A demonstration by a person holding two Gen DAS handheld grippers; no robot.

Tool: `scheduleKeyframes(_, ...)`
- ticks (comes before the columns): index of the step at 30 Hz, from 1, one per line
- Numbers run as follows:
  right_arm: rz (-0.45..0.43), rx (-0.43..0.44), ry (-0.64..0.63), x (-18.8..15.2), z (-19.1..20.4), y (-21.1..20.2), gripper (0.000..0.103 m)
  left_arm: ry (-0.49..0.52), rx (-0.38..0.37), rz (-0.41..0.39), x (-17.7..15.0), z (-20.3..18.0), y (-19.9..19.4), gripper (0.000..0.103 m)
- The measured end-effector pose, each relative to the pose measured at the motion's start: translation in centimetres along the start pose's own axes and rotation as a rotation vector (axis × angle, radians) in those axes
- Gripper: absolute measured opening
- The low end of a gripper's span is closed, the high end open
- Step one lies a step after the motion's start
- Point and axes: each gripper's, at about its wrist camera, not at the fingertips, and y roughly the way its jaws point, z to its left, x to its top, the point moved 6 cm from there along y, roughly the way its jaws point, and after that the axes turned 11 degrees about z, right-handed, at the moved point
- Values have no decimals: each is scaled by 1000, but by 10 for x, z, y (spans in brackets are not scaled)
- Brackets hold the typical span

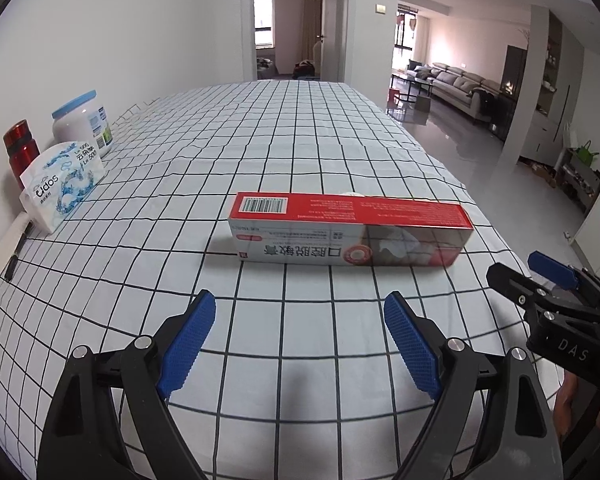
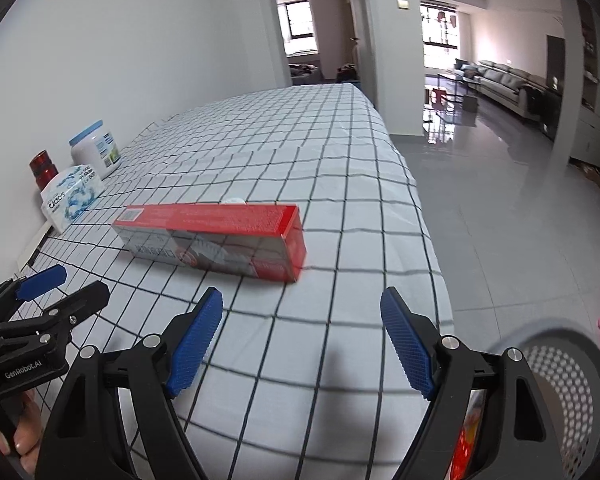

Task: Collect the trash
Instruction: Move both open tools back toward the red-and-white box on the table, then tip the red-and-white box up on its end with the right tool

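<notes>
Two low wrist views facing along the checked table (image 1: 300,128), right-hand one further right, both sharing the red box (image 1: 350,230)

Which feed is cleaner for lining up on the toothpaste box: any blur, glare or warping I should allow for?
Left wrist view: toothpaste box is sharp, barcode readable; grid lines of the tablecloth bow from fisheye. Right wrist view: the box's near end is smeared, and the mesh bin at lower right is blurred; window light reflects off the floor. Prefer the left.
</notes>
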Motion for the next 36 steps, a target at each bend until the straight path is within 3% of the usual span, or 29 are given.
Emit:
scheduleKeyframes(21, 25, 143, -181, 54, 18, 49, 82, -71, 53, 23, 4, 40, 10, 84)
scheduleKeyframes(36, 94, 277, -221, 45, 44, 56, 83, -115, 67, 10, 2, 64, 2, 84)
